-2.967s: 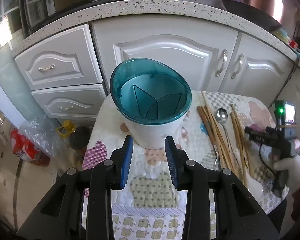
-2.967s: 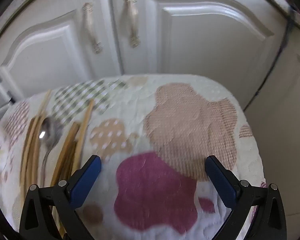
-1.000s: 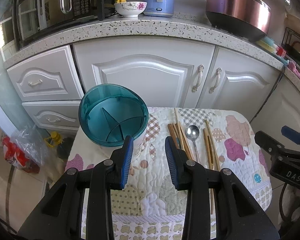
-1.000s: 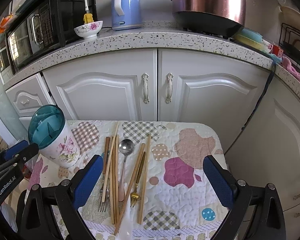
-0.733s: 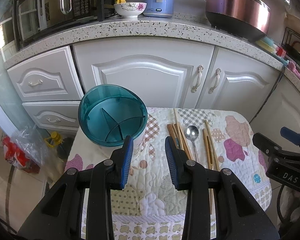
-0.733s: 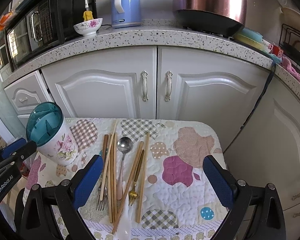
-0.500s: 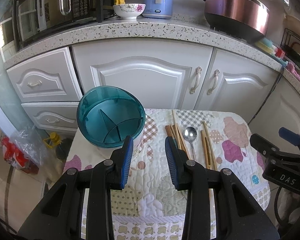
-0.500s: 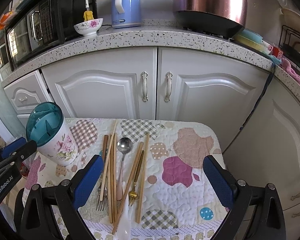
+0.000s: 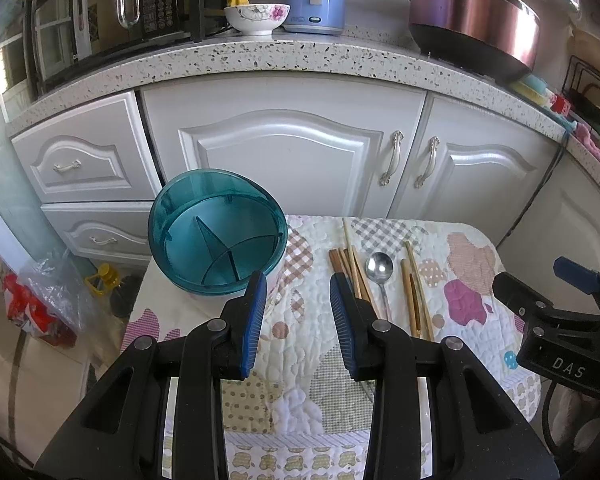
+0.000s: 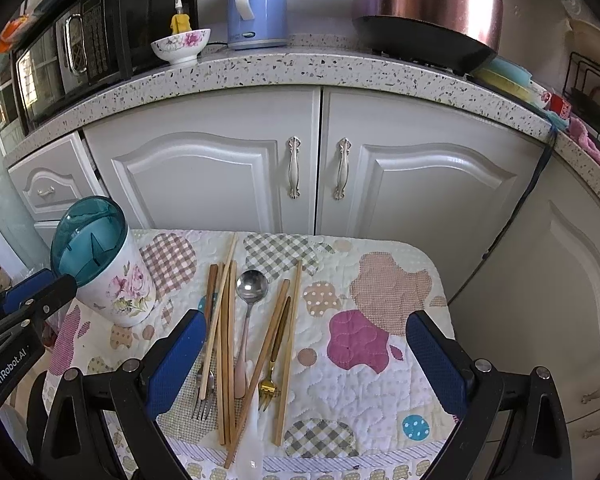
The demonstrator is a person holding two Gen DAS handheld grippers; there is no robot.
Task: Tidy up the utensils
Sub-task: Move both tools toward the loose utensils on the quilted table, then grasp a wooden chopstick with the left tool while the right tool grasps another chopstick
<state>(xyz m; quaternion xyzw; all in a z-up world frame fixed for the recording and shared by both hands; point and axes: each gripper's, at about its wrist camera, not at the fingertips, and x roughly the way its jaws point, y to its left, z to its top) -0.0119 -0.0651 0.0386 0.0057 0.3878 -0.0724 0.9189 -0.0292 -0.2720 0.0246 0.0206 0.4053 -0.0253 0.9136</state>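
Risk findings. The utensils lie packed side by side on the quilted cloth: wooden chopsticks, a steel spoon, a gold fork and a silver fork, several touching or crossing. A pinch aimed at one piece would probably catch a neighbour or roll a chopstick aside. The soft cloth may bunch under the fingertips and be lifted with a utensil. The utensil holder, a floral cup with a teal divided top, stands near the table's left edge; a knock from a long chopstick on entry could tip it, since it looks tall for its base. Its compartments are narrow wedges, so a slanted approach may snag on a divider.

Position findings. The right gripper has its fingers spread wide and empty; the spoon, gold fork and most chopsticks lie below and between them, towards the left finger. The silver fork's handle is partly hidden behind that finger, so its exact lie cannot be confirmed. The left gripper has its fingers parted, holding nothing; the holder sits just beyond its left finger, the chopsticks just past its right finger.
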